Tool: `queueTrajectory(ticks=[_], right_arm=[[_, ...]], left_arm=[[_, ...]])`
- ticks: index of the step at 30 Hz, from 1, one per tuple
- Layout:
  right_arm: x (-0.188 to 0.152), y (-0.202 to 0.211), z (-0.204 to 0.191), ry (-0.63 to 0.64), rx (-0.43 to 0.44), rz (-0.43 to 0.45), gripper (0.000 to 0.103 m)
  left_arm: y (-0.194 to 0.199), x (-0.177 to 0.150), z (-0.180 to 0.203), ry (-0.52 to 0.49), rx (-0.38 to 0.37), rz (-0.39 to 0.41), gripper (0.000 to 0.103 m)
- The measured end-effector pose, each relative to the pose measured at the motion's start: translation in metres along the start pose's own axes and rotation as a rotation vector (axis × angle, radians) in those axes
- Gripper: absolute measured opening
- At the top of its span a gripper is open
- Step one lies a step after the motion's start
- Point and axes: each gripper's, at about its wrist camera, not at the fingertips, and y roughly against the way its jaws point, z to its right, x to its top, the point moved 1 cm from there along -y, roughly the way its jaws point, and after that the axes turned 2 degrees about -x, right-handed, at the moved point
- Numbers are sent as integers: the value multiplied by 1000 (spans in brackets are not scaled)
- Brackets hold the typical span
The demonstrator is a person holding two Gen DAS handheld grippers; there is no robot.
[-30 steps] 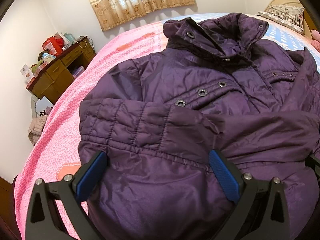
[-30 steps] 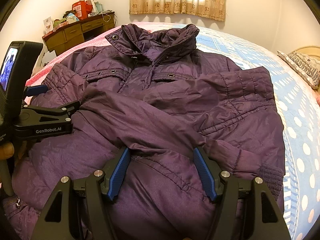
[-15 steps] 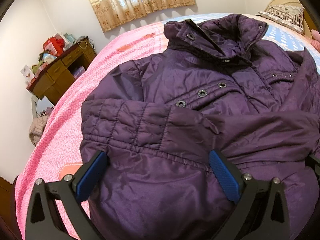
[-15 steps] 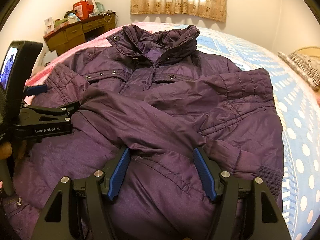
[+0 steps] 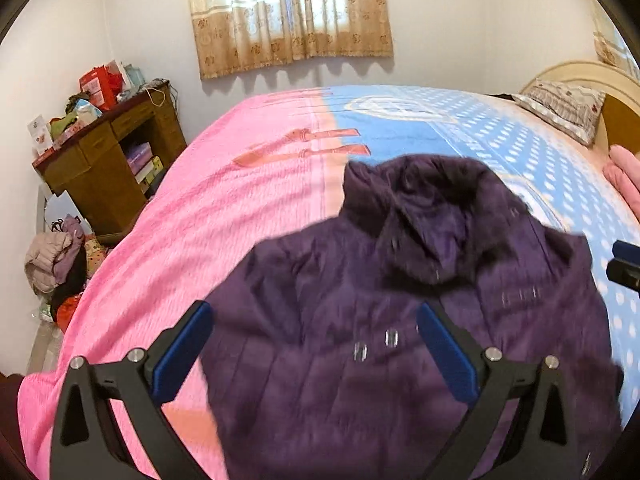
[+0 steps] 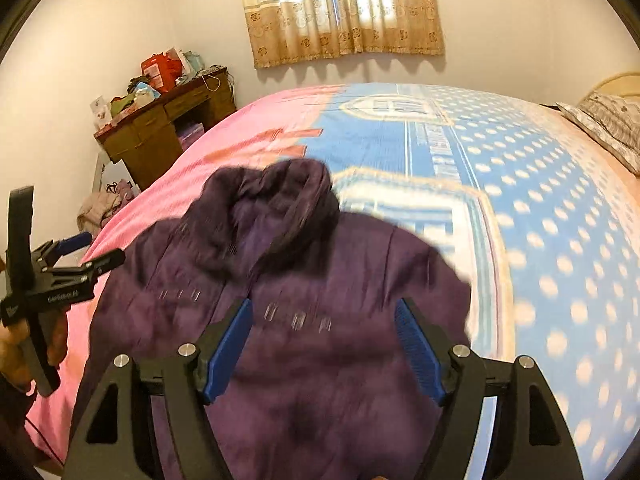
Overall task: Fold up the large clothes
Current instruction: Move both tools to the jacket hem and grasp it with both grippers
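sprawling quilted purple jacket (image 5: 400,320), blurred

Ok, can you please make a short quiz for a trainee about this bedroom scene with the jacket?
1. True or false: the purple jacket lies on the bed cover.
2. What stands against the wall beside the bed? A) a wooden desk B) a fridge C) a bicycle
3. Name the two main colours of the bed cover.
Key: 1 true; 2 A; 3 pink and blue.
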Motion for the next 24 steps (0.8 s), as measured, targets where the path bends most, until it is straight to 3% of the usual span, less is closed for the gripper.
queueTrajectory(ticks=[9, 16, 17, 18, 21, 22, 23, 24], right_arm=[[89, -95, 4, 10, 68, -60, 74], [114, -160, -7, 35, 93, -139, 74], [114, -166, -8, 43, 87, -153, 71], [114, -171, -9, 47, 80, -161, 61], [105, -174, -5, 40, 113, -190, 44], [101, -176, -4, 52, 111, -200, 39], [98, -177, -5, 70, 106, -209, 25], [94, -176, -6, 107, 81, -205, 19]], left_arm=[[-74, 60, 18, 37, -62, -57, 103], [-122, 81, 40, -35, -15, -96, 102], [-125, 81, 42, -46, -11, -98, 99], [-128, 80, 42, -59, -7, -99, 97], [-132, 76, 41, -80, -24, -111, 85], [-131, 74, 39, -84, -42, -107, 77], [-132, 72, 40, -98, -55, -108, 67], [-134, 72, 41, -114, -52, -112, 59]])
